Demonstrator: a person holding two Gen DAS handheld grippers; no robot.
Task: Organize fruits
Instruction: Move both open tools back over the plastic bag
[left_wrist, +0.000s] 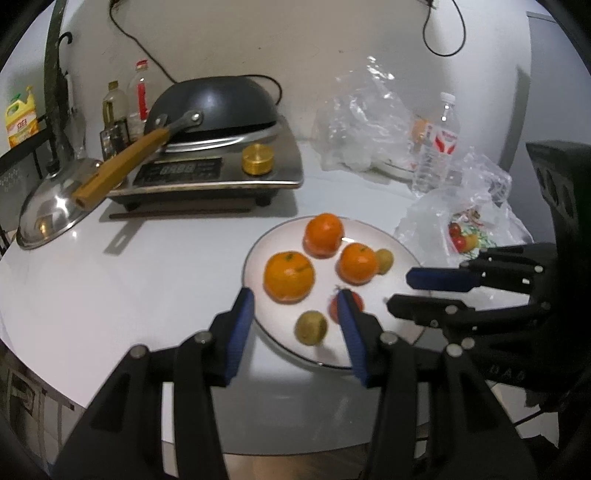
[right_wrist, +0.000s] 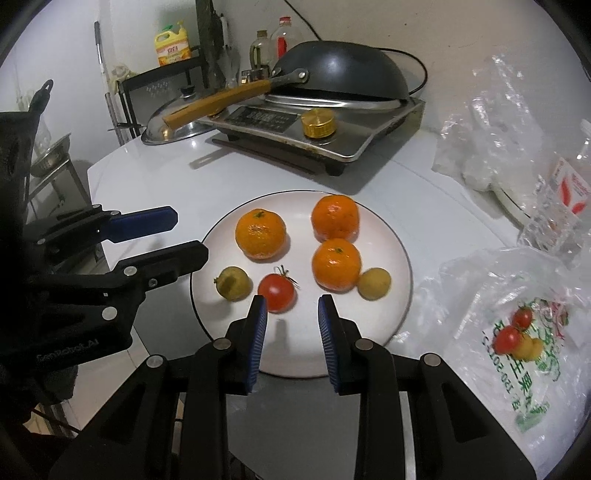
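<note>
A white plate on the white table holds three oranges, two small yellow-green fruits and a red tomato. My left gripper is open and empty above the plate's near-left edge. My right gripper is open and empty over the plate's near edge, just short of the tomato. A clear plastic bag to the right holds more tomatoes and yellow fruits.
An induction cooker with an upturned black wok and wooden handle stands at the back. A steel lid lies left of it. A water bottle, crumpled plastic bags and oil bottles stand behind.
</note>
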